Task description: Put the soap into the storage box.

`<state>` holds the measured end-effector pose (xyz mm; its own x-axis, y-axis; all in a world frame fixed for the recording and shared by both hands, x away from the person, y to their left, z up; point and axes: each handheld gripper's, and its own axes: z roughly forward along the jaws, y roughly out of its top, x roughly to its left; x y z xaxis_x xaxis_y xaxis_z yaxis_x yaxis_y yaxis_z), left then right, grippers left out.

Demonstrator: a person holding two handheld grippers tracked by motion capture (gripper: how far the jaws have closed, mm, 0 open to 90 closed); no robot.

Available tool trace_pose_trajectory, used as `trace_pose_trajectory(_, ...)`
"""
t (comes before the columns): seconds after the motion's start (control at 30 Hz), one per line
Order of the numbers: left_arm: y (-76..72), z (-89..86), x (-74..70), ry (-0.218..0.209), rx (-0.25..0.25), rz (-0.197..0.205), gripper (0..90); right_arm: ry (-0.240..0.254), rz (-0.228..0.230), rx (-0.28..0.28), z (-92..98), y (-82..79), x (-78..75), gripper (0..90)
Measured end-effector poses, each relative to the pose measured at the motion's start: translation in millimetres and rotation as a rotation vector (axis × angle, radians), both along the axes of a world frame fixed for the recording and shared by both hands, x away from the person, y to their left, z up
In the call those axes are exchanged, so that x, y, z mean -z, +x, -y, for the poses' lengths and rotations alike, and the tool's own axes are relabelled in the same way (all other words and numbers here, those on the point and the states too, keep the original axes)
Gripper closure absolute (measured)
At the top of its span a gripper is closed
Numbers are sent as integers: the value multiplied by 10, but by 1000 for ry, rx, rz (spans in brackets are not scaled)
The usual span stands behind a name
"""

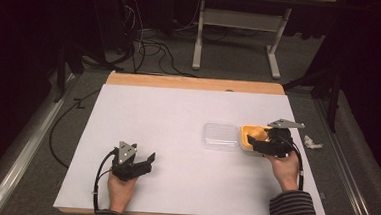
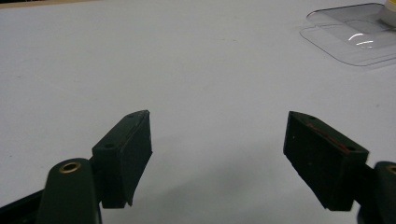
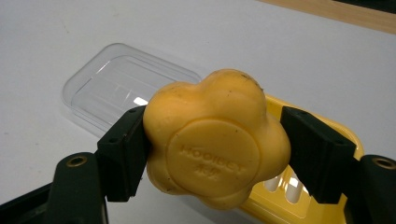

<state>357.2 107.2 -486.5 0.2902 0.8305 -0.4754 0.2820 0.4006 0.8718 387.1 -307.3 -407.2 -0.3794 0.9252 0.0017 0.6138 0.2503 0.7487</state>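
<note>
Your right gripper (image 3: 217, 144) is clamped on the flower-shaped yellow soap (image 3: 215, 140) at centre frame, just above the yellow soap dish (image 3: 322, 126), while your left gripper (image 2: 217, 154) idles with jaws apart at lower left of the high view. The pads bite only the rounded lobes, so the soap could squirt out. The clear lid (image 3: 126, 86) sits close at upper left, and a sideways swing would knock it.

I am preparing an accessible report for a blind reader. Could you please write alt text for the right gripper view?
The right gripper clamps a yellow flower-shaped soap between its two black jaws, above a yellow soap dish with slots in its floor. A clear plastic lid lies beside the dish on the white table.
</note>
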Motion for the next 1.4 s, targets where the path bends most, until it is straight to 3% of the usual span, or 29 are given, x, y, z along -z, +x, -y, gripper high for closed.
trace_pose_trajectory(0.17,-1,0,0,-1,5,1,241,-27,-28,17,19,59,5,281)
trace_pose_trajectory(0.53,-13,1,1,7,11,10,241,-34,-90,56,82,214,85,280)
trace_pose_trajectory(1.0,2,3,0,-2,1,-1,241,-40,-112,68,112,311,155,280)
trace_pose_trajectory(1.4,5,10,3,4,3,-5,241,-51,-173,75,118,401,256,279)
